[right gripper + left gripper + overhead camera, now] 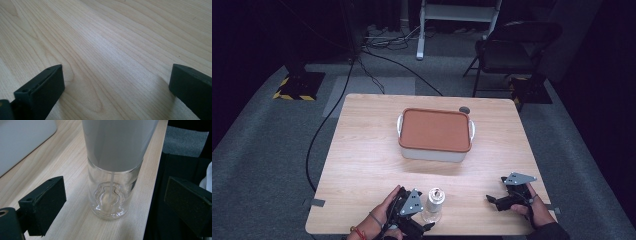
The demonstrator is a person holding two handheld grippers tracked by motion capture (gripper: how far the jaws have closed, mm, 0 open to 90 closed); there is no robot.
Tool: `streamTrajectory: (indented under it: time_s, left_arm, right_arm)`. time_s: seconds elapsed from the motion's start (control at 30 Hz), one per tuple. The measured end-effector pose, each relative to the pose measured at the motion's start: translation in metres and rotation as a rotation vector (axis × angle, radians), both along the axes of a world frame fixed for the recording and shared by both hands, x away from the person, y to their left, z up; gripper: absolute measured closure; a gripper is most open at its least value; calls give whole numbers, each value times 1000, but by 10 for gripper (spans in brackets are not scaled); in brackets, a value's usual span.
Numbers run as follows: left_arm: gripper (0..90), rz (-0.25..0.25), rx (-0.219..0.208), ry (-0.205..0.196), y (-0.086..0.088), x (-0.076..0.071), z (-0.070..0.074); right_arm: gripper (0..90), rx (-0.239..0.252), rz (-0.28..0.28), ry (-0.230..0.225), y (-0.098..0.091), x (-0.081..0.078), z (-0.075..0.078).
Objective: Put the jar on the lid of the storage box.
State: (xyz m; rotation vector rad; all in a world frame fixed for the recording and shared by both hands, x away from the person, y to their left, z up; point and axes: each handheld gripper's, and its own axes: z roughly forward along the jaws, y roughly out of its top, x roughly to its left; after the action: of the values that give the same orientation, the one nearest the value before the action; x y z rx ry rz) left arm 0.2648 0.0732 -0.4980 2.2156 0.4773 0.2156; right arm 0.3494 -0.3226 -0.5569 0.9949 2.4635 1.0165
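Bottle [434, 204] stands upright at the bottom centre, close to the table's [362, 150] near edge, between the wide-spread jaws of the left gripper [113, 202], which touch nothing. At lower right the right gripper [493, 200] gapes empty over bare wood. Mid-frame sits a lidded box [435, 134]; grey carpet [262, 150], a chair [512, 50] beyond.

A clear glass bottle [433, 204] with a frosted grey upper sleeve and metal cap stood upright at the near edge of the table [362, 160]. A white lidded box [435, 135] with a terracotta lid sat centrally, well apart.
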Motion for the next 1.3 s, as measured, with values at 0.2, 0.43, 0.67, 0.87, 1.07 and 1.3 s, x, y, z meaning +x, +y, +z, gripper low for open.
streamTrajectory:
  time_s: [0.2,0.43,0.67,0.87,1.07,1.3]
  left_arm:
    - [35,-5,3,1,-4,3,0]
    - [35,-25,22,4,-13,7,-1]
    - [46,-23,1,-4,-18,12,1]
    - [65,-20,5,-14,-20,15,-1]
    - [125,-37,-25,-2,-23,18,-1]
    - [229,-42,-50,-22,-24,18,0]
  right_arm:
    - [0,0,0,0,0,0,0]
    - [0,0,0,0,0,0,0]
    - [0,0,0,0,0,0,0]
    - [0,0,0,0,0,0,0]
    - [0,0,0,0,0,0,0]
    - [0,0,0,0,0,0,0]
